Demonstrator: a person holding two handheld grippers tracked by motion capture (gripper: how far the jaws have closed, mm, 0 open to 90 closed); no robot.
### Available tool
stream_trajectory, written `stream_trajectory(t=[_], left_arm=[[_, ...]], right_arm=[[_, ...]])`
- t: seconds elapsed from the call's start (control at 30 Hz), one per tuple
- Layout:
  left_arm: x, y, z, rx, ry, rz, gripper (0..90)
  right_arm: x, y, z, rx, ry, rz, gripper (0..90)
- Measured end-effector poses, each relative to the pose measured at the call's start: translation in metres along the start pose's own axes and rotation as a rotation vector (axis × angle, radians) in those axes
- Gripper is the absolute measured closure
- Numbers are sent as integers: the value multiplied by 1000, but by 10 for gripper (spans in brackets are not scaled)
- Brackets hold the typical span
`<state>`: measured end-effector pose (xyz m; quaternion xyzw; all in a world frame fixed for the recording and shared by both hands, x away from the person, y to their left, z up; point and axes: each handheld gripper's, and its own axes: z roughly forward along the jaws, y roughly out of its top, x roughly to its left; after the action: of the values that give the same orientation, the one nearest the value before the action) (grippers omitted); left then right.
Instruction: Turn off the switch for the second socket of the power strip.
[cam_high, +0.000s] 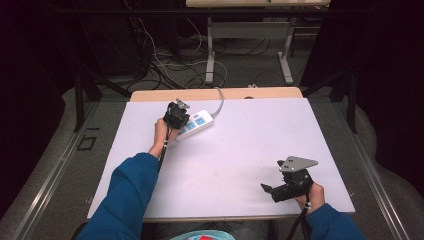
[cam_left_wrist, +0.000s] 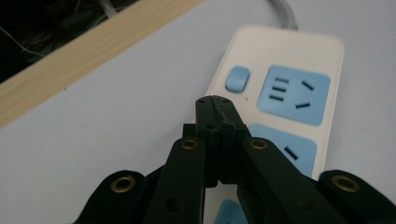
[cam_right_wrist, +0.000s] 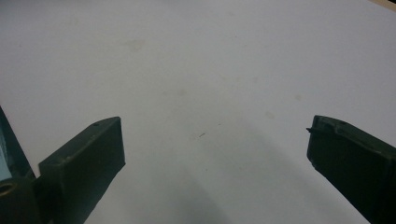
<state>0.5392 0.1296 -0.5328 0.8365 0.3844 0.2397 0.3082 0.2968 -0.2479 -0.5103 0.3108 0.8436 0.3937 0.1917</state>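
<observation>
White table (cam_high: 240, 150), wooden far edge; 1 white power strip (cam_high: 199, 123) flat near far-left side.

White desk (cam_high: 260, 150) with a pale wooden far edge. Grey floor (cam_high: 240, 70) beyond, strewn with tangled cables (cam_high: 170, 65). Second table (cam_high: 250, 30) on grey metal legs farther back. Dark curtains (cam_high: 390, 75) on both sides.

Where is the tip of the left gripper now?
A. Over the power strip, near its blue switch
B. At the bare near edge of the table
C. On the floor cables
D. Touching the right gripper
A: the left gripper, jaws shut, sits over the power strip, just below its blue switch; the right gripper is far off, near the table's near edge.
</observation>
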Motion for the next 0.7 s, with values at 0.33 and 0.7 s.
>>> stream_trajectory(t=[0.33, 0.7], left_arm=[[-2, 1, 0, -2, 14, 7, 900], [3, 1, -7, -18, 1, -27, 705]], right_arm=[[-1, 0, 1, -3, 3, -8, 38], [-1, 1, 0, 1, 10, -12, 38]])
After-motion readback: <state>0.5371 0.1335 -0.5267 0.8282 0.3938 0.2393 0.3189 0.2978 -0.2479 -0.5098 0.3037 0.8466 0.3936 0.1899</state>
